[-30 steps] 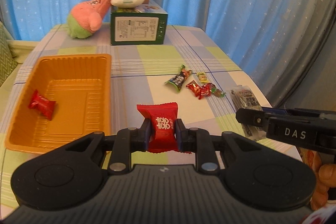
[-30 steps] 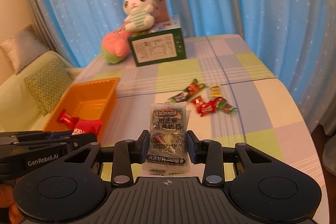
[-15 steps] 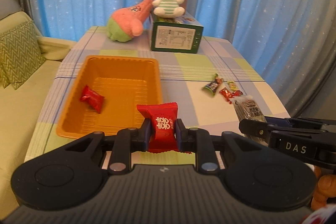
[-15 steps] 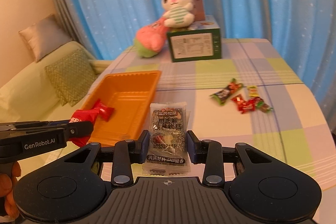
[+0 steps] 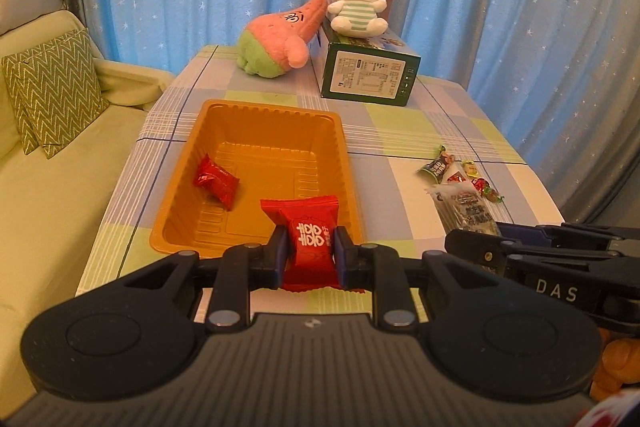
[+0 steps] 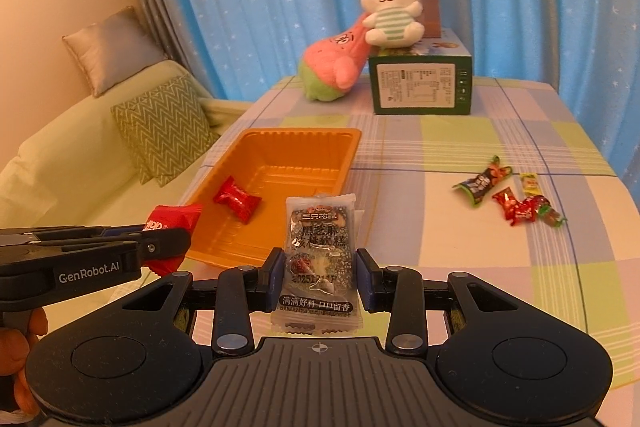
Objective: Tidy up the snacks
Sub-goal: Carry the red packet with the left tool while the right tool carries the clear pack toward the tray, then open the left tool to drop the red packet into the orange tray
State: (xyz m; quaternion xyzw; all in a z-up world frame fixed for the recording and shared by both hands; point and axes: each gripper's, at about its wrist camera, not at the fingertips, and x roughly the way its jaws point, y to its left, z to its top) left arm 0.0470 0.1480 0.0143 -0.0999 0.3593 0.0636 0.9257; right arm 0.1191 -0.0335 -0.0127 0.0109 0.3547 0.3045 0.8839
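Note:
My left gripper (image 5: 308,254) is shut on a red snack packet (image 5: 306,235) with white print, held just above the near end of the orange tray (image 5: 256,115). One red wrapped candy (image 5: 216,181) lies inside the tray. My right gripper (image 6: 318,269) is shut on a clear-and-black snack packet (image 6: 318,251), hovering by the tray's (image 6: 320,135) near right corner. Several small wrapped candies (image 6: 506,197) lie loose on the checked tablecloth to the right. In the right wrist view the left gripper (image 6: 168,241) and its red packet (image 6: 172,223) show at the left edge.
A green box (image 5: 370,77) stands at the table's far end with a white bunny plush (image 5: 356,3) on it and a pink plush (image 5: 284,37) leaning beside. A pale green sofa with a zigzag cushion (image 5: 52,87) lies left of the table. Blue starred curtains hang behind.
Both grippers have moved left together, each keeping its packet. The tray now sits straight ahead of the left gripper, and the loose candies have shifted to the right in both views.

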